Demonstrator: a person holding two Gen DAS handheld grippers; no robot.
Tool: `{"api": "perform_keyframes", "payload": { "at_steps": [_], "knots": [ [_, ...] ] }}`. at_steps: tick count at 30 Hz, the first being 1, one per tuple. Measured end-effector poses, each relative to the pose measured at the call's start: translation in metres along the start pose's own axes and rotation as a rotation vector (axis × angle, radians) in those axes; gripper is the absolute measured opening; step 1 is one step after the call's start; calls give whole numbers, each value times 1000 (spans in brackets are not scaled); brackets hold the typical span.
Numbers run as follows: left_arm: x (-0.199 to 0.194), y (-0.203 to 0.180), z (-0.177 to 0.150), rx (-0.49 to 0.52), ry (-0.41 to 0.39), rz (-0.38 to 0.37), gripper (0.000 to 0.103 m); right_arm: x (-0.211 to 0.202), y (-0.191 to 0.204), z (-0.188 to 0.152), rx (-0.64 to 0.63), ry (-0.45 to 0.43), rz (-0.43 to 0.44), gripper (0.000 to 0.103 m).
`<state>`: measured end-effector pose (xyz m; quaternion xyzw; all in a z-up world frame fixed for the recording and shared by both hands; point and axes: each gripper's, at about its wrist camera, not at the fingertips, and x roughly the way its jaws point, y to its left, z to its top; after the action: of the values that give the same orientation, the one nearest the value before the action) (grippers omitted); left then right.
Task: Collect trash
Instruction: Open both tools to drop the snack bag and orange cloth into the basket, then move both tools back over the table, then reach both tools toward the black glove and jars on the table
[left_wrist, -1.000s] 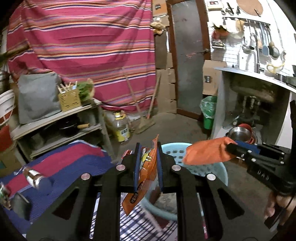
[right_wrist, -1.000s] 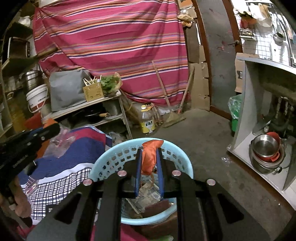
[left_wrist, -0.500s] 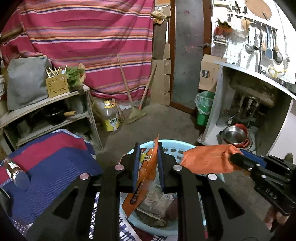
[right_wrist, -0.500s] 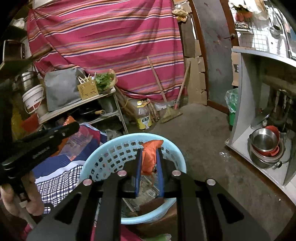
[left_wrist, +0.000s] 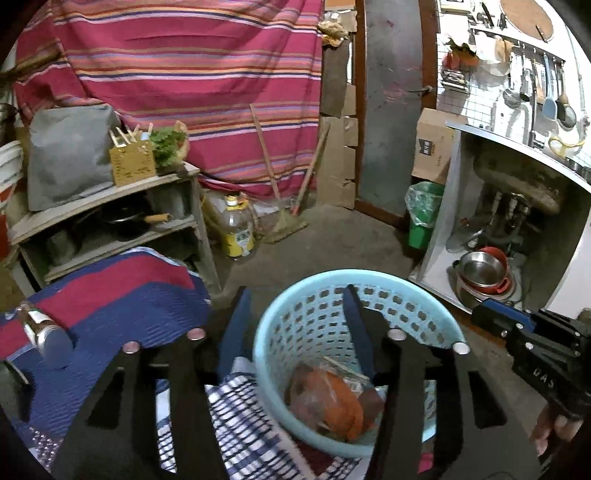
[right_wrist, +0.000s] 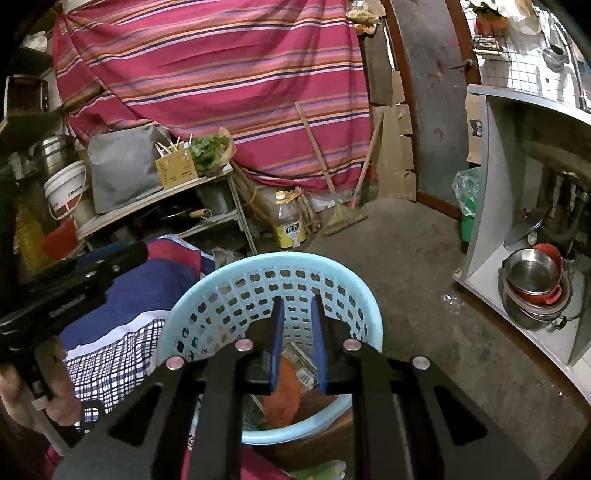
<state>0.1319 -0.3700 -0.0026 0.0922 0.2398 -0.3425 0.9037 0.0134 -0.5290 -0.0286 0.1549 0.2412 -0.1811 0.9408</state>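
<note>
**Mia:** What is on the far left?

**Ben:** A wooden shelf (left_wrist: 110, 192) with a pan on it. In front of it lies a blue and red blanket (left_wrist: 122, 295). A checked cloth (left_wrist: 240, 424) sits right beside the basket.

**Mia:** And the left gripper (left_wrist: 295, 290)?

**Ben:** It hangs over the left side of the basket. Its jaws have just been opening. They stand wide apart, and nothing is between them.

**Mia:** Where is the trash?

**Ben:** Down in the light blue basket (left_wrist: 258, 343). An orange wrapper (left_wrist: 340, 402) lies at the bottom with other scraps. It looks blurry from the left camera.

**Mia:** What is behind the basket?

**Ben:** A yellow oil bottle (left_wrist: 238, 232) stands on the floor. A broom (left_wrist: 284, 225) leans on the striped curtain near it.

**Mia:** What about the right gripper (right_wrist: 296, 298)?

**Ben:** It points down into the basket. Its jaws are almost together, with only a thin gap. I see no trash pinched in them. Through the gap the orange wrapper shows down below in the basket.

**Mia:** Who holds it?

**Ben:** A hand (left_wrist: 546, 428) at the right edge of the left camera's view.

**Mia:** And on the far right?

**Ben:** A green bin (left_wrist: 424, 218) by the door. Metal pots (left_wrist: 480, 269) are stacked under the counter.
</note>
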Motion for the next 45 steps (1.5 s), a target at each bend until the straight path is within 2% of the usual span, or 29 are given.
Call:
{"api": "perform_keyframes", "payload": {
  "at_steps": [1, 9, 10, 12, 16, 18, 22, 24, 27, 33, 38, 42, 45],
  "knots": [
    [-3, 2, -1, -1, -5, 11, 63, 1, 1, 0, 0, 2, 1, 15],
    [-44, 41, -11, -33, -54, 131, 91, -1, 26, -2, -41, -2, -9, 18],
    [-54, 49, -13, -39, -65, 162, 95, -1, 30, -2, -48, -2, -14, 21],
    [-68, 62, -16, -51, -79, 201, 97, -5, 41, -3, -54, -19, -15, 52],
    [-100, 95, -25, -63, -88, 281, 97, -12, 65, -3, -67, -39, 19, 61],
    [-114, 110, -32, -62, -85, 329, 97, -16, 78, -3, -74, -53, 41, 72],
    [-146, 153, -48, -86, -79, 423, 97, -22, 117, -3, -117, -68, 79, 76],
    [-156, 170, -54, -98, -73, 459, 97, -23, 133, -4, -125, -76, 99, 85],
    [-175, 207, -66, -125, -66, 530, 97, -23, 160, -8, -130, -77, 129, 86],
    [-194, 266, -87, -193, -62, 630, 97, -12, 211, -24, -145, -24, 202, 86],
    [-199, 297, -96, -213, -46, 679, 97, -6, 258, -40, -264, -16, 218, 86],
    [-194, 319, -107, -266, -1, 698, 97, 10, 286, -50, -283, 27, 246, 86],
    [-201, 325, -109, -261, -11, 714, 97, 23, 306, -59, -308, 56, 251, 86]
  ]
}}
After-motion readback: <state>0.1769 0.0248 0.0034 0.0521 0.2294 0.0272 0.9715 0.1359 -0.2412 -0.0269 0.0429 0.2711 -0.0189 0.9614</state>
